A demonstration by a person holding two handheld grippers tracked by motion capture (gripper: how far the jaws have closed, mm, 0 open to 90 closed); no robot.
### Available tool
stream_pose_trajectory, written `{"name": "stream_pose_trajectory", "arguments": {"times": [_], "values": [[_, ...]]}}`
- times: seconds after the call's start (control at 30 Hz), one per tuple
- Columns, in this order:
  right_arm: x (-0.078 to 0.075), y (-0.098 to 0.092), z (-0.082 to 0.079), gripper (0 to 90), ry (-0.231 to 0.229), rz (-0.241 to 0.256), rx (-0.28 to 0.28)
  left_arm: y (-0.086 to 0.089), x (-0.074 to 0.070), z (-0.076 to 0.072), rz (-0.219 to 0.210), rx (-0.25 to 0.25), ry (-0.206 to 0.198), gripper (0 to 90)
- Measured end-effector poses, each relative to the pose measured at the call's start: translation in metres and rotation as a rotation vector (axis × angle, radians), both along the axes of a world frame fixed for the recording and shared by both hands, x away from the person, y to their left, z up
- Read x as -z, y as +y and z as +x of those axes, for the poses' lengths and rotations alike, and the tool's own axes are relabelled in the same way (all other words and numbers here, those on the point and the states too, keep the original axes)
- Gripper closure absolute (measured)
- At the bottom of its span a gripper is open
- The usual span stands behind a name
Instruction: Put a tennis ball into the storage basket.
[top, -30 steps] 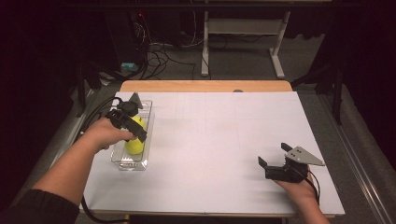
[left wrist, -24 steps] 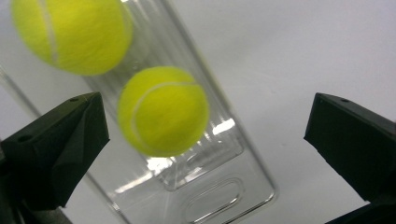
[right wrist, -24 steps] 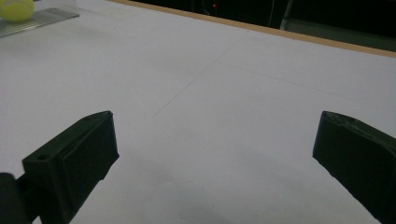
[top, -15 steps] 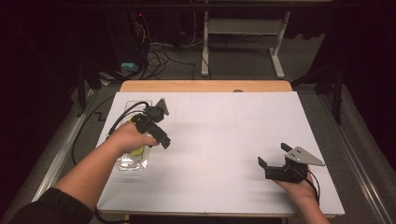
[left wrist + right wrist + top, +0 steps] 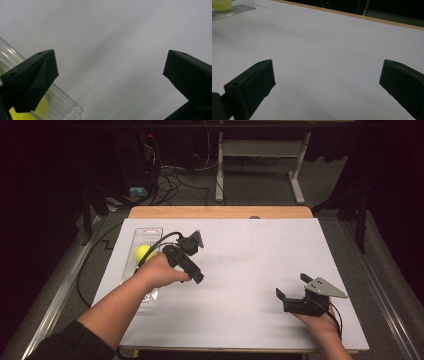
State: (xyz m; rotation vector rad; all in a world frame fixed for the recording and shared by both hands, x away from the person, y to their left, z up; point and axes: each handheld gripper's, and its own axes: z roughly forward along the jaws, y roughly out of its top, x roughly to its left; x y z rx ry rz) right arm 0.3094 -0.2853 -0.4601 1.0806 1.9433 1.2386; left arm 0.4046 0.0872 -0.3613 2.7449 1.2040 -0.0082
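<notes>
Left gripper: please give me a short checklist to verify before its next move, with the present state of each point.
1. Left gripper jaws open and holding nothing: ok.
2. Left gripper outside the clear plastic tray, over the white table cover: ok.
3. Yellow ball lies in the tray: ok.
4. A second ball under the person's forearm: cannot tell.
5. Right gripper open, low at the near right, far from the tray: ok.

Matt white paper sheet (image 5: 240, 270) covers a wooden table (image 5: 220, 212); clear, glossy ribbed plastic tray (image 5: 67, 106)
</notes>
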Motion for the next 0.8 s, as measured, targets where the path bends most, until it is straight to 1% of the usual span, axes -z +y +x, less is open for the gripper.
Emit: {"name": "stream_pose_trajectory", "arguments": {"times": [0.03,0.07,0.13,0.17,0.23,0.3,0.33,0.43,0.5,0.53,0.57,0.6,0.63,0.67,0.73,0.8], "values": [[0.000,0.000,0.000,0.1,0.001,0.002,-0.001,-0.001,0.006,-0.001,0.004,-0.001,0.000,0.5],[0.000,0.001,-0.001,0.0,0.002,0.003,-0.001,-0.002,0.011,-0.002,0.002,-0.002,0.004,0.6],[0.000,0.001,-0.001,0.0,0.005,0.002,-0.003,-0.003,0.021,-0.004,-0.007,-0.005,-0.001,0.5],[0.000,0.001,-0.001,0.0,0.004,0.002,-0.005,-0.003,0.026,-0.006,-0.015,-0.006,0.001,0.5],[0.000,0.002,-0.001,0.0,0.004,0.002,-0.008,-0.003,0.034,-0.008,-0.027,-0.010,-0.007,0.5],[0.001,0.003,-0.001,0.0,0.004,-0.001,-0.012,-0.004,0.042,-0.010,-0.053,-0.002,-0.013,0.5],[0.001,0.003,-0.001,0.1,0.006,-0.003,-0.012,-0.004,0.046,-0.011,-0.064,-0.008,-0.022,0.6],[0.001,0.004,-0.001,0.0,0.010,-0.003,-0.016,-0.004,0.057,-0.016,-0.102,-0.020,-0.061,0.5],[0.001,0.005,-0.001,0.1,0.008,-0.002,-0.018,-0.005,0.063,-0.022,-0.129,-0.019,-0.105,0.6],[0.001,0.005,-0.001,0.1,0.007,-0.001,-0.019,-0.005,0.065,-0.025,-0.140,-0.012,-0.132,0.5],[0.001,0.005,-0.001,0.0,0.008,-0.001,-0.018,-0.006,0.068,-0.029,-0.145,-0.004,-0.151,0.5],[0.001,0.005,-0.001,0.0,0.009,-0.002,-0.019,-0.006,0.071,-0.032,-0.162,0.004,-0.162,0.5],[0.001,0.005,-0.001,0.0,0.010,-0.002,-0.020,-0.006,0.075,-0.035,-0.194,0.001,-0.175,0.5],[0.002,0.005,-0.001,0.1,0.011,-0.001,-0.021,-0.005,0.078,-0.038,-0.211,-0.002,-0.186,0.5],[0.002,0.005,-0.001,0.1,0.009,-0.004,-0.025,-0.002,0.084,-0.044,-0.240,-0.010,-0.229,0.2],[0.002,0.007,-0.002,0.0,0.013,-0.001,-0.026,0.002,0.090,-0.049,-0.276,-0.022,-0.263,0.2]]}}
